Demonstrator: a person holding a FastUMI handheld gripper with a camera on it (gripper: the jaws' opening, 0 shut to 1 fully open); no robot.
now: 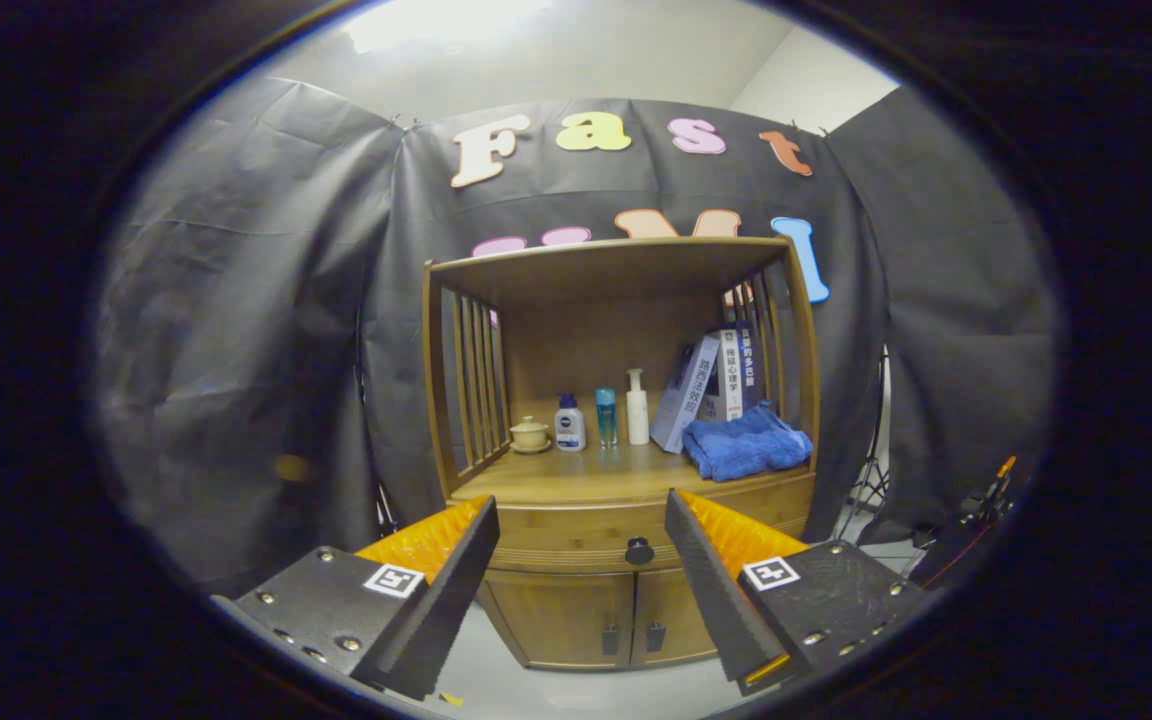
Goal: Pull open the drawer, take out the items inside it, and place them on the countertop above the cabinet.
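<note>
- Gripper view: the gripper (581,520) hangs in the air in front of the wooden cabinet (626,440), its fingers spread wide with nothing between them but open space; it grasps nothing.
- The drawer (576,535) sits just below the countertop (576,478) and looks fully pushed in, its front flush with the cabinet's face. Its dark round knob (639,551) shows in the gap between the fingers, nearer the right-hand one and beyond both tips, apart from them.
- Below the drawer, the two cabinet doors (601,618) are closed.
- What the drawer holds cannot be told, since it is shut.
- On the countertop, above the drawer, stand things that seem to belong there already: a small lidded cup (529,434) at the left, then a white bottle with a blue cap (568,424), a slim teal bottle (606,416) and a white pump bottle (637,408) towards the middle, leaning books (711,385) and a folded blue towel (744,445) at the right.
- Judgement: the task stands at its very start. No step looks done; closing on the knob, pulling the drawer out, lifting the items and setting them on the countertop are all left.
- The front part of the countertop, just above the knob, looks the freest place for setting things down.
</note>
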